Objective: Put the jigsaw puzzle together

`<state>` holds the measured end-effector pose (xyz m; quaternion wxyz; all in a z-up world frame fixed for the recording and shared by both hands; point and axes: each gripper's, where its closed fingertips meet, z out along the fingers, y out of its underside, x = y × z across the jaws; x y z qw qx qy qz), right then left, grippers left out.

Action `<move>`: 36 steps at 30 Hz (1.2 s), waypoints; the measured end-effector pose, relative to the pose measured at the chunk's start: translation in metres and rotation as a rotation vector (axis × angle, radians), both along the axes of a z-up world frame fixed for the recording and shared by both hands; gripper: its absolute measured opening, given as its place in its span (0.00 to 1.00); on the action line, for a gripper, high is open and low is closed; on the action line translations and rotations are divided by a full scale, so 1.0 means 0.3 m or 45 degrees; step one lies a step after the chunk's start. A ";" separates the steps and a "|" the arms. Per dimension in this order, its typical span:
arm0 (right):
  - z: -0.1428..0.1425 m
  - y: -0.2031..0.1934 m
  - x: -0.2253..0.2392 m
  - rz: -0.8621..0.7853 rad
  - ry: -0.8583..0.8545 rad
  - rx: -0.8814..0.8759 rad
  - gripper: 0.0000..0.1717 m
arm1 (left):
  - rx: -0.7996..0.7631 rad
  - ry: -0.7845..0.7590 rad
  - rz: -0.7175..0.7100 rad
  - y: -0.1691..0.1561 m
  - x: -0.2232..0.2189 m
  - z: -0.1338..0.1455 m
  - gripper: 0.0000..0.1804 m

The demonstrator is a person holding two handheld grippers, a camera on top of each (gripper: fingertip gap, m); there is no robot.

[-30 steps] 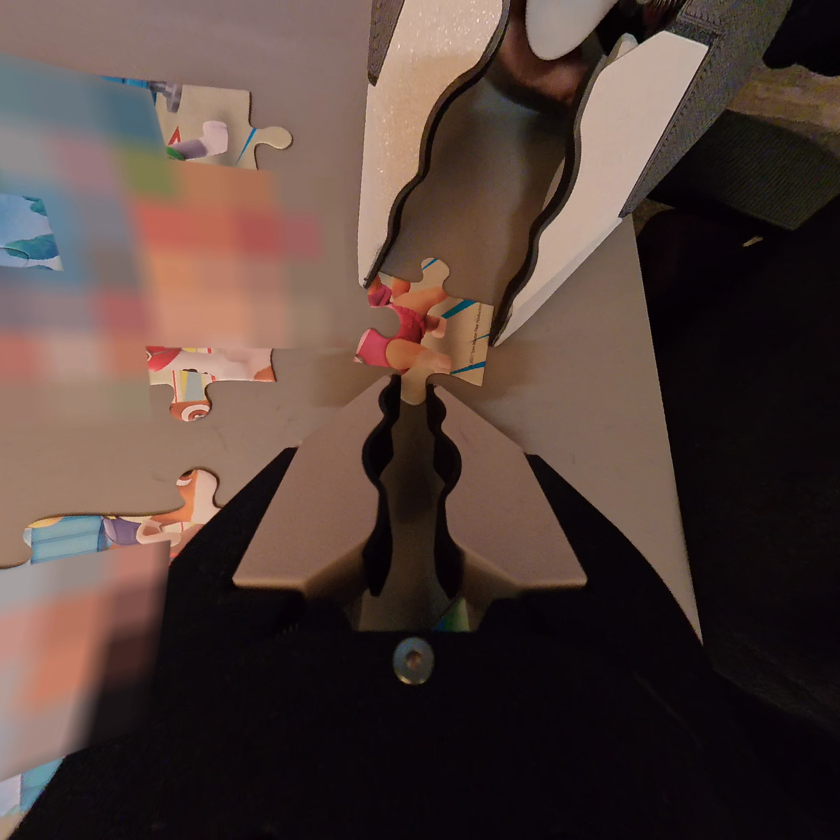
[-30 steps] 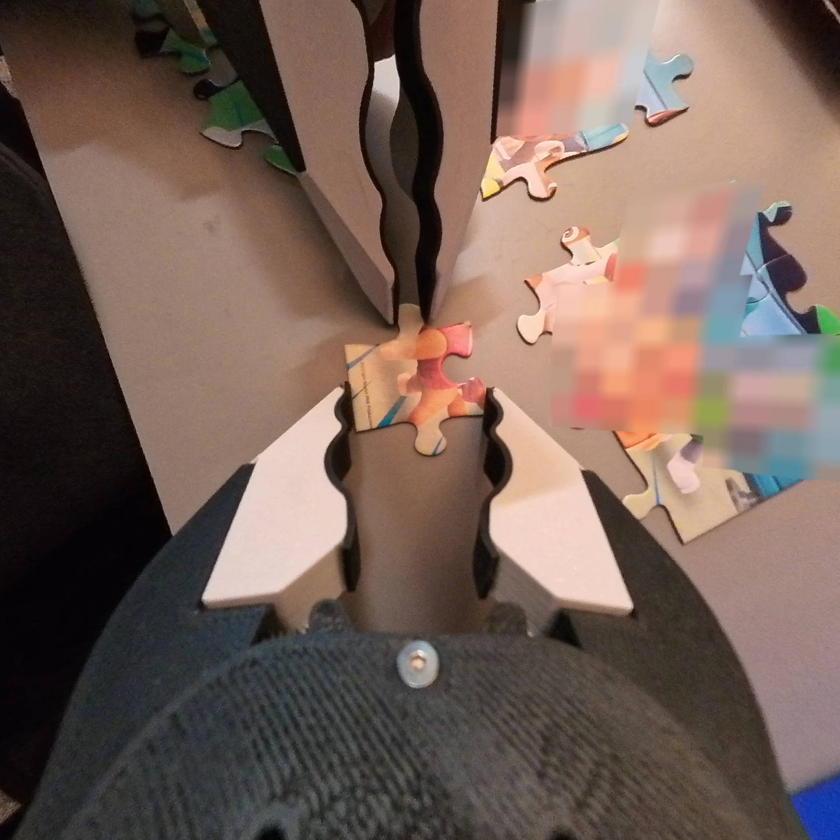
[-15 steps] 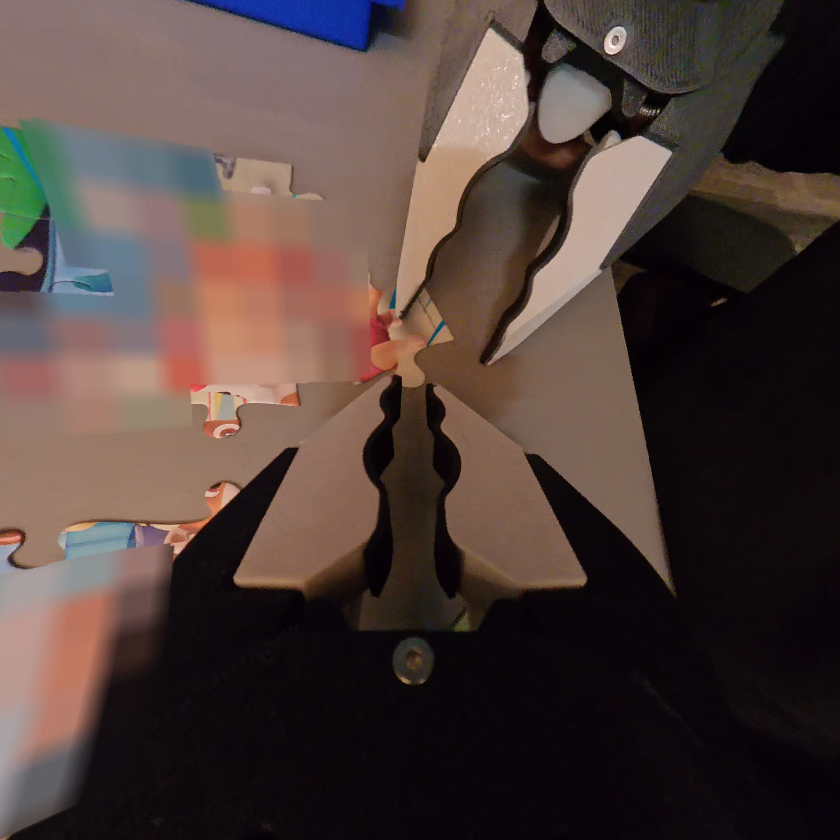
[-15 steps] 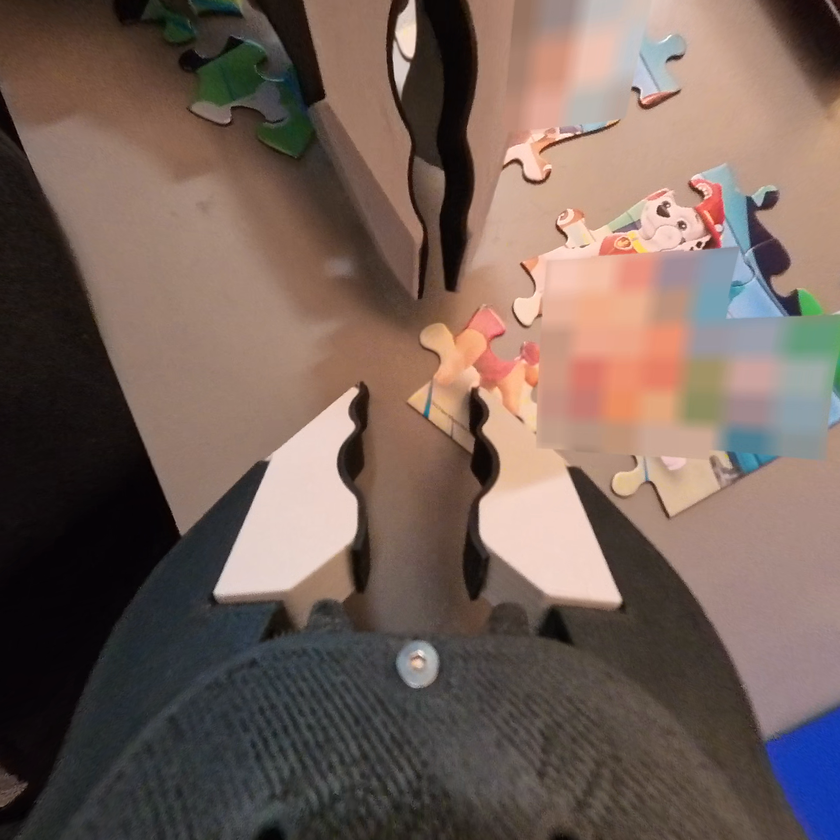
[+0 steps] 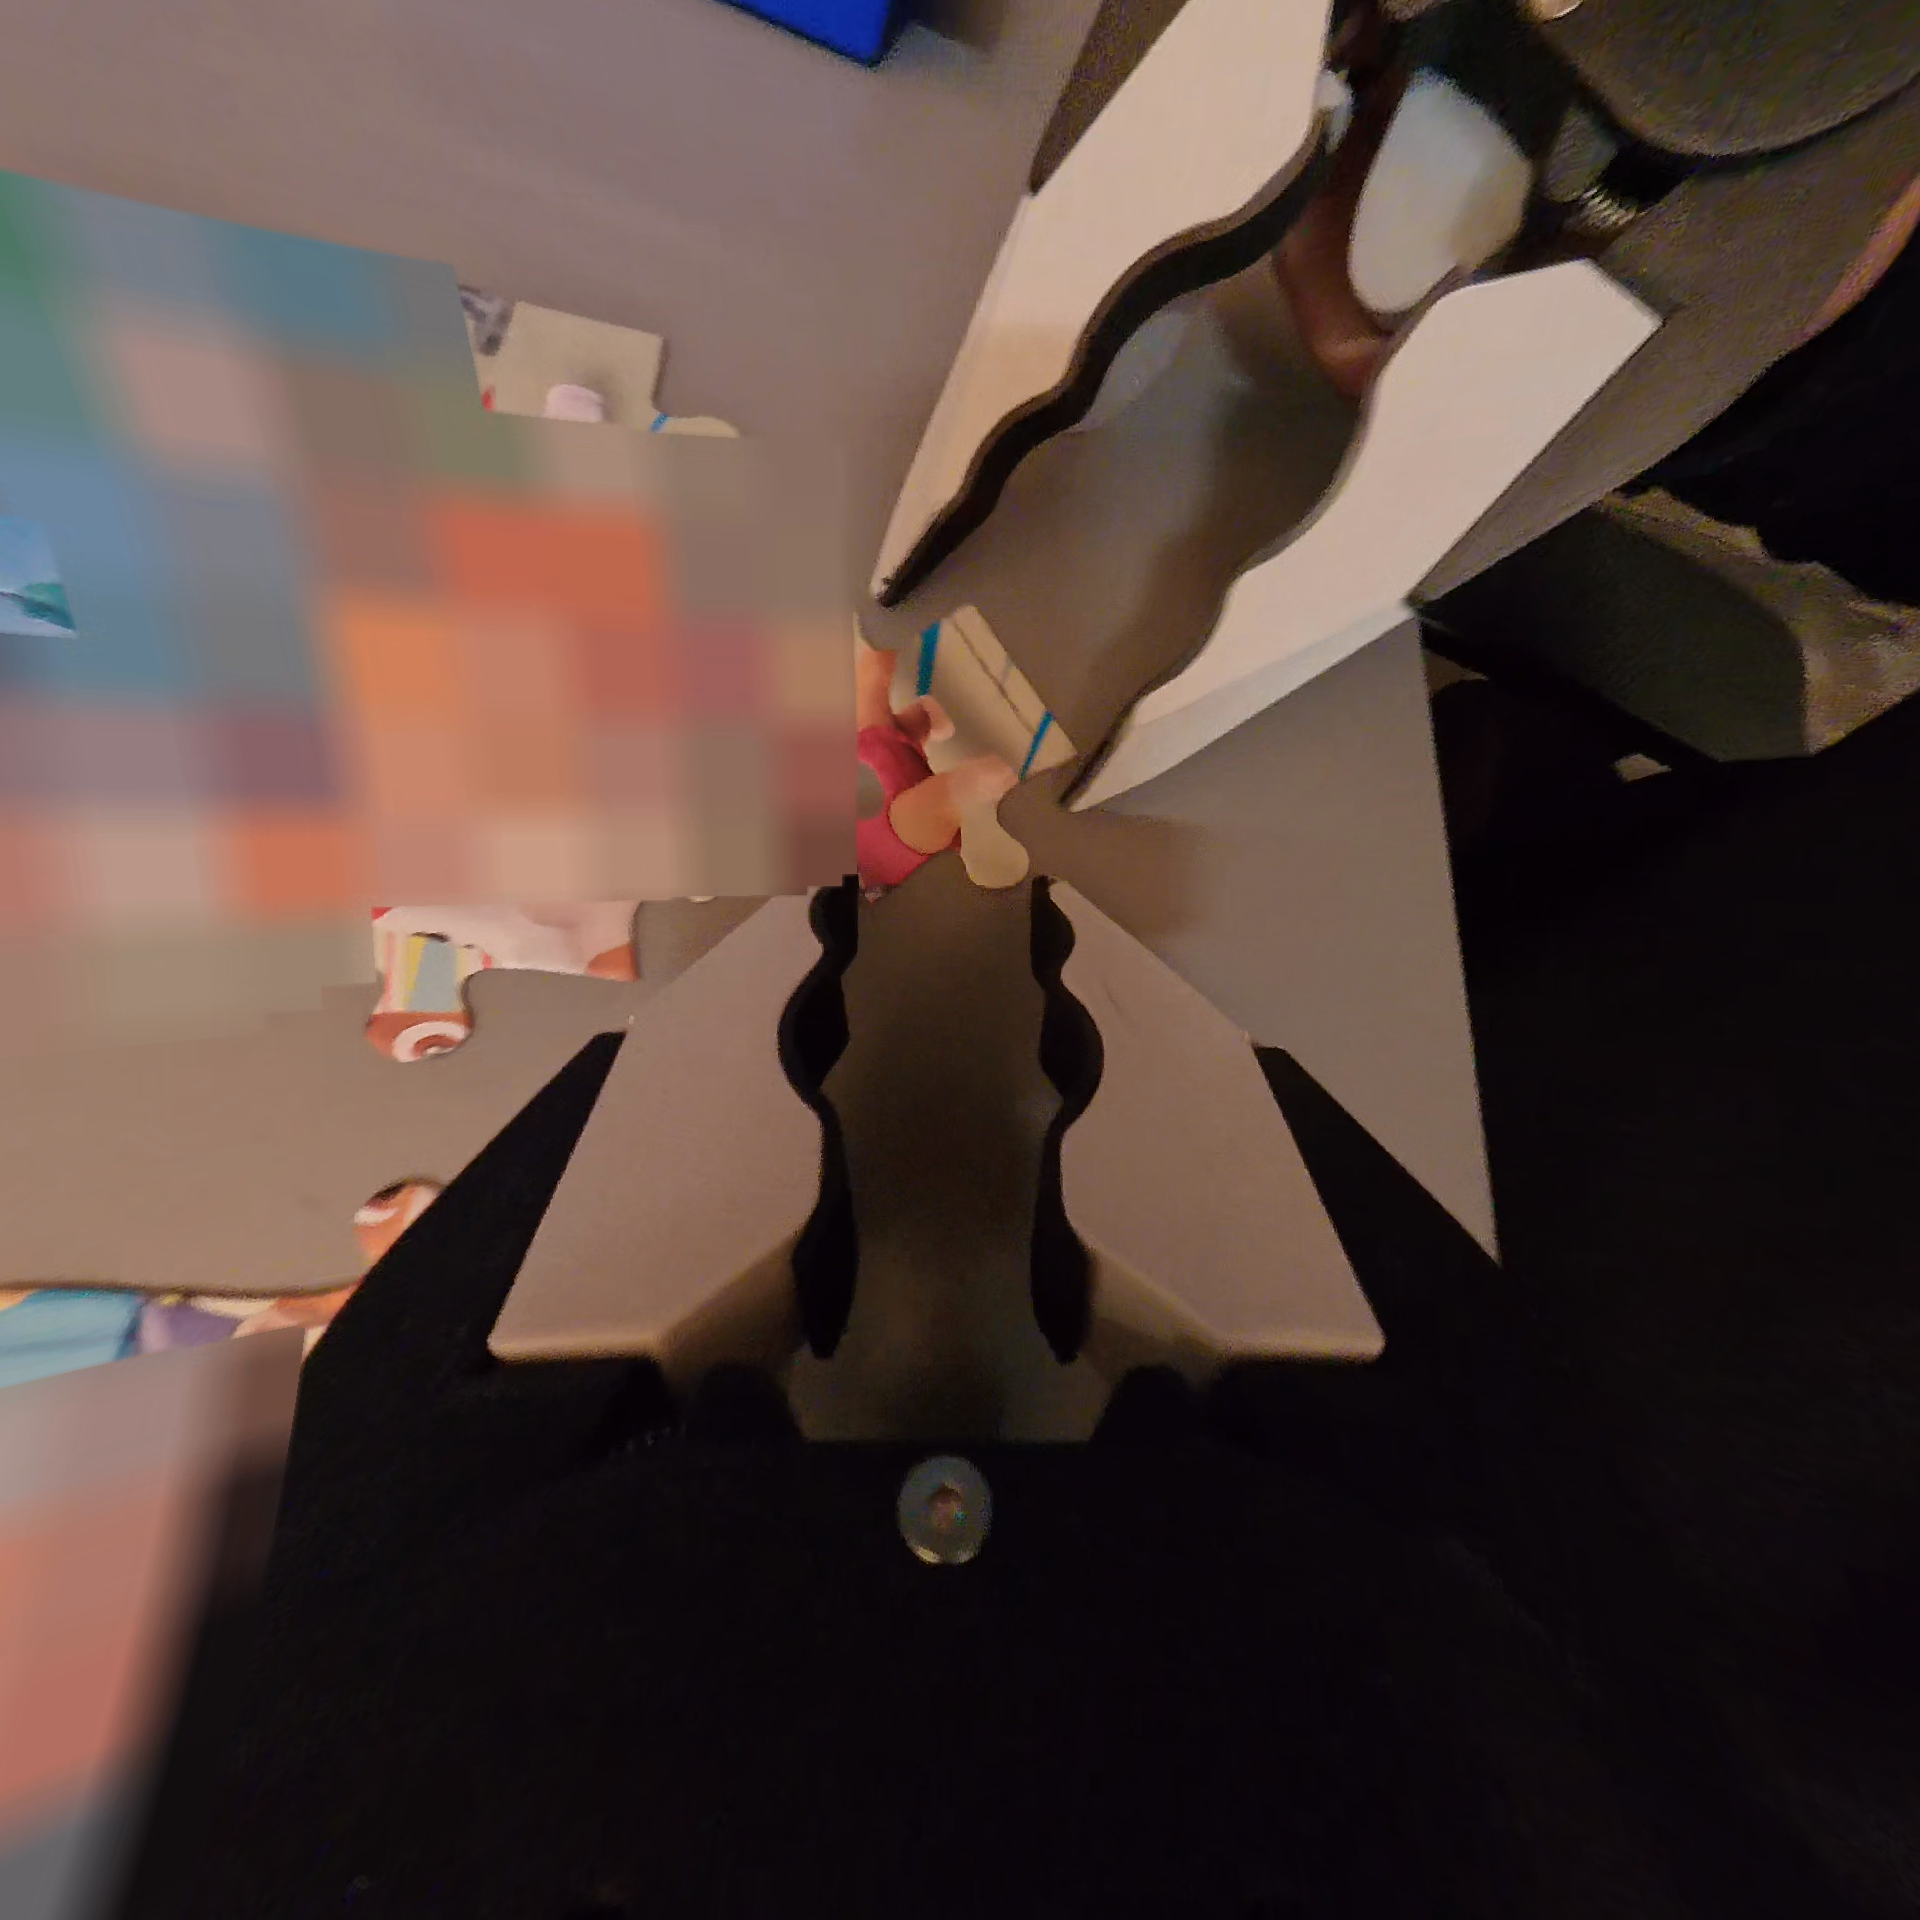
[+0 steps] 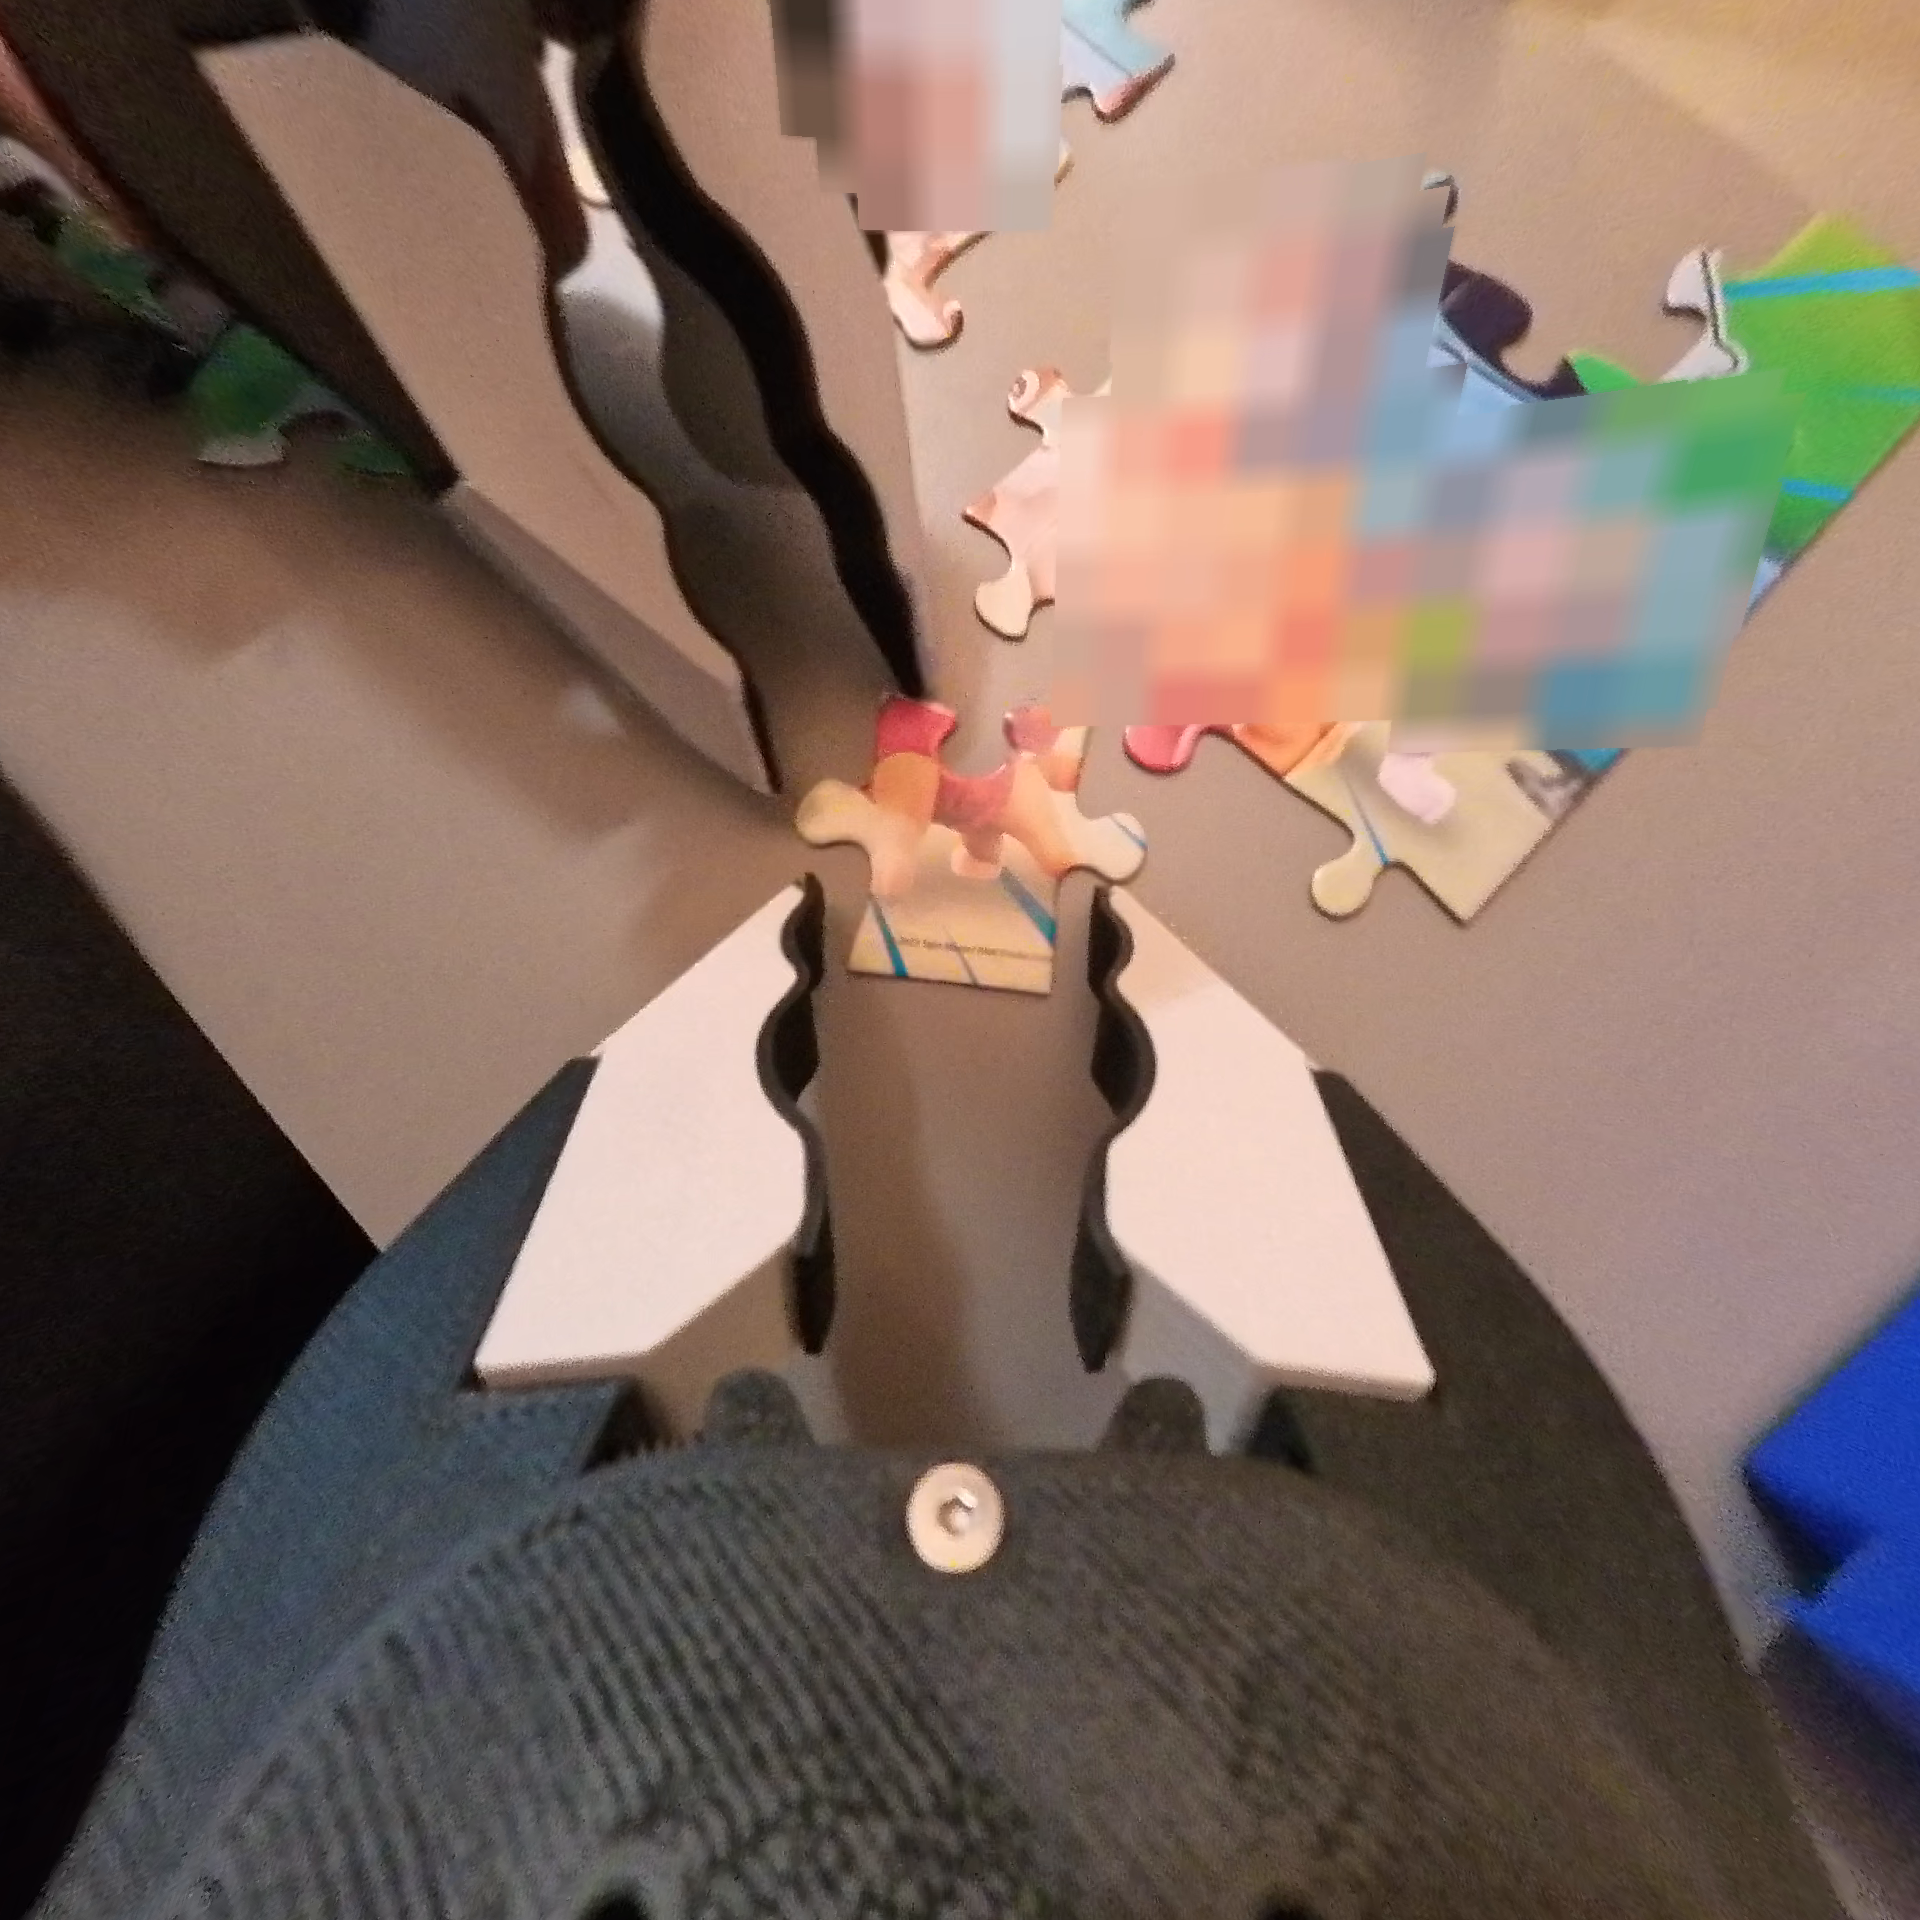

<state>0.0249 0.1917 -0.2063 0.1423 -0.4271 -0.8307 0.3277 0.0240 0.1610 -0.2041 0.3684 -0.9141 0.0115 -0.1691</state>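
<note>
The right gripper (image 6: 951, 904) stands with its jaws apart around the straight-edged end of a flat cardboard jigsaw piece with a pink, orange and cream picture (image 6: 966, 831). The piece lies on the grey table (image 6: 312, 727), and a sliver of table shows between each pad and it. The left gripper (image 5: 940, 904), jaws also parted and holding nothing, points at the piece's far side, its tips just beside the knobs. A joined section of colourful puzzle (image 6: 1455, 831) lies near, to the right gripper's right.

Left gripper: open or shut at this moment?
Open. The left gripper's fingers stand apart with bare grey table between them; the loose puzzle piece lies just beyond the tips, ungripped.
</note>
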 end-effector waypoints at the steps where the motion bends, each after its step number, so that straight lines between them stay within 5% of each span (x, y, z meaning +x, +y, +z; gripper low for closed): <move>1: -0.006 0.005 0.005 -0.018 -0.006 0.005 0.30 | 0.000 -0.020 -0.022 0.001 0.018 0.001 0.17; 19: -0.003 0.019 0.019 -0.007 0.059 0.015 0.20 | 0.031 -0.022 -0.021 -0.001 0.032 0.018 0.16; 21: 0.015 0.012 0.016 -0.002 0.094 -0.018 0.00 | 0.040 -0.019 -0.009 -0.001 0.023 0.023 0.16; 24: 0.001 0.021 0.014 -0.028 0.039 -0.005 0.14 | 0.046 -0.021 0.008 0.001 0.012 0.025 0.16; 28: 0.033 0.040 0.000 -0.063 0.072 -0.010 0.19 | 0.030 -0.020 0.009 0.004 0.010 0.016 0.16; 31: -0.008 0.072 0.026 -0.047 -0.103 0.093 0.30 | -0.018 -0.004 -0.020 0.003 0.024 -0.002 0.16; 36: -0.017 0.070 0.027 0.089 -0.323 0.320 0.28 | -0.020 0.007 -0.053 0.022 0.045 -0.002 0.17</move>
